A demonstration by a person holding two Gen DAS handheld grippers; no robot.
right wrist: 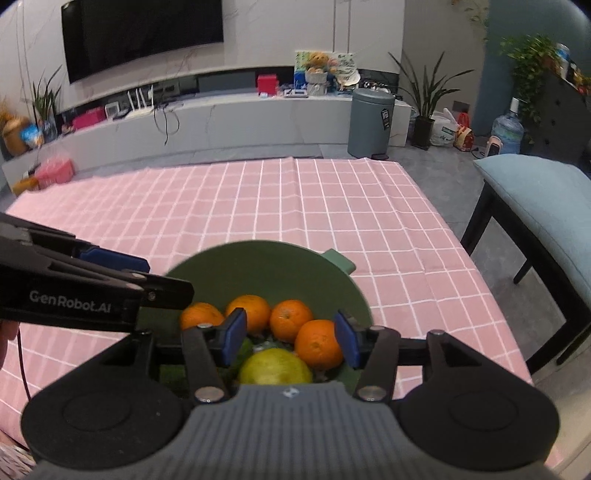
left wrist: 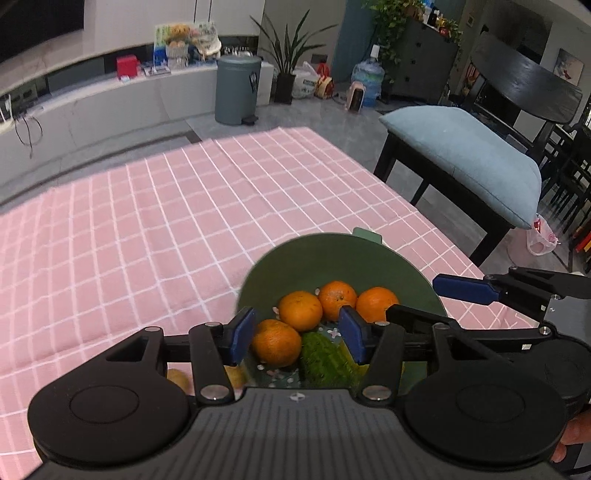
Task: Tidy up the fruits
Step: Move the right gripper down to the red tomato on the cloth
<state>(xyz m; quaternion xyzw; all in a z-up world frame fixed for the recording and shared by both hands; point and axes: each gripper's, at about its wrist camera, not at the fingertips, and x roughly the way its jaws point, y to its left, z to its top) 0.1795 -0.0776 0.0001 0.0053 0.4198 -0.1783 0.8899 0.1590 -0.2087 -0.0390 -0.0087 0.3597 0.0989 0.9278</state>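
Room: living room with a dark television (right wrist: pixel 144 33) on the far wall, a long pale media shelf below it, a grey pedal bin (right wrist: pixel 371 123), potted plants, a water jug and a bench with a blue cushion (left wrist: pixel 465 158) beside the table.
Surface: pink tablecloth (left wrist: pixel 147 229) with a white grid, covering the table.
Bowl: green bowl (right wrist: pixel 266 262) with a small tab handle on its far rim, standing on the cloth at the near edge, under both grippers.
Fruit: four oranges (right wrist: pixel 290 319) clustered inside the bowl; nearer the cameras a bumpy green fruit (left wrist: pixel 325 360) and a yellow-green round fruit (right wrist: pixel 275 365) lie in it too.
Outside the bowl: a small yellowish item shows beside it in the left view, mostly hidden behind the left gripper.
Left gripper: left gripper (left wrist: pixel 297 334) hangs over the bowl, blue pads spread apart, nothing pressed between them; an orange and the green fruit lie below the gap.
Right gripper: right gripper (right wrist: pixel 290 341) hangs over the same bowl, pads parted and clasping nothing, an orange just inside its right pad.
Spacing: the two grippers sit close, side by side.
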